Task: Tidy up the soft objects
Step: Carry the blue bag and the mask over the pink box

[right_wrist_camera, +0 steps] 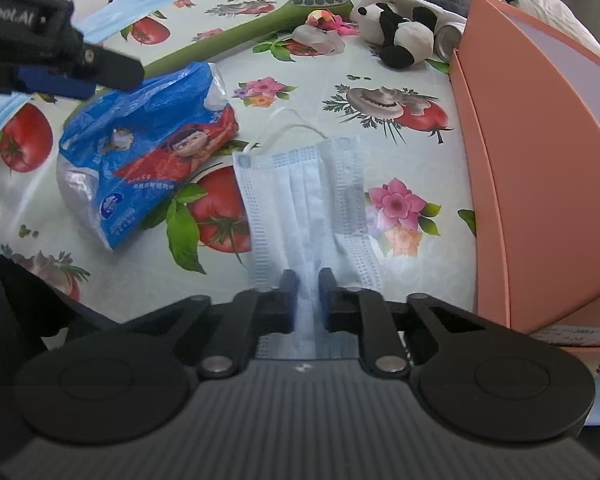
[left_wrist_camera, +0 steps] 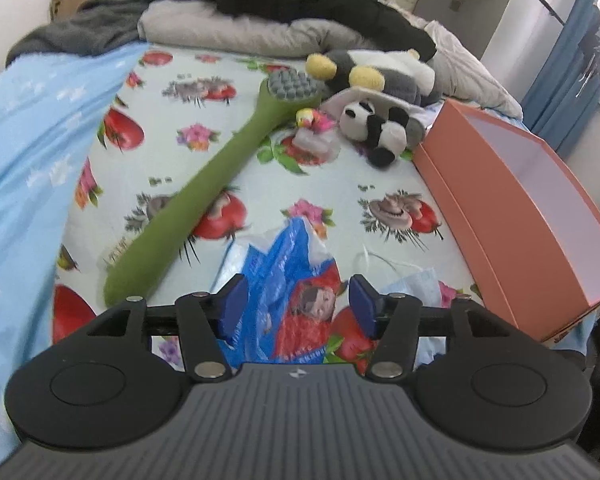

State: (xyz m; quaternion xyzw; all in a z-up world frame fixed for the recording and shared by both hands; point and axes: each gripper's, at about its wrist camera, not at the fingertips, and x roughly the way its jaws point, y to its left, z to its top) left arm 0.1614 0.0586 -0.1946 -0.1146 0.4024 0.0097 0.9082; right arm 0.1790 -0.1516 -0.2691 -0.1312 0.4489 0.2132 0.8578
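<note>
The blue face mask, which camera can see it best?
The right wrist view: the face mask lies spread out in the middle, pleats and ear loop clear, its near edge between the right gripper. The left wrist view shows only a corner.

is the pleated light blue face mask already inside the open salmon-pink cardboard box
No, the pleated light blue face mask lies on the bedsheet beside the open salmon-pink cardboard box.

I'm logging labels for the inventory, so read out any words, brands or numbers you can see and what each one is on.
"RobotAI", roughly; blurred, last letters unsure: on the left gripper.
Tissue pack: printed text too small and blurred to read.
Label on the pink box near its bottom edge: unreadable.
Nothing else carries text.
</note>
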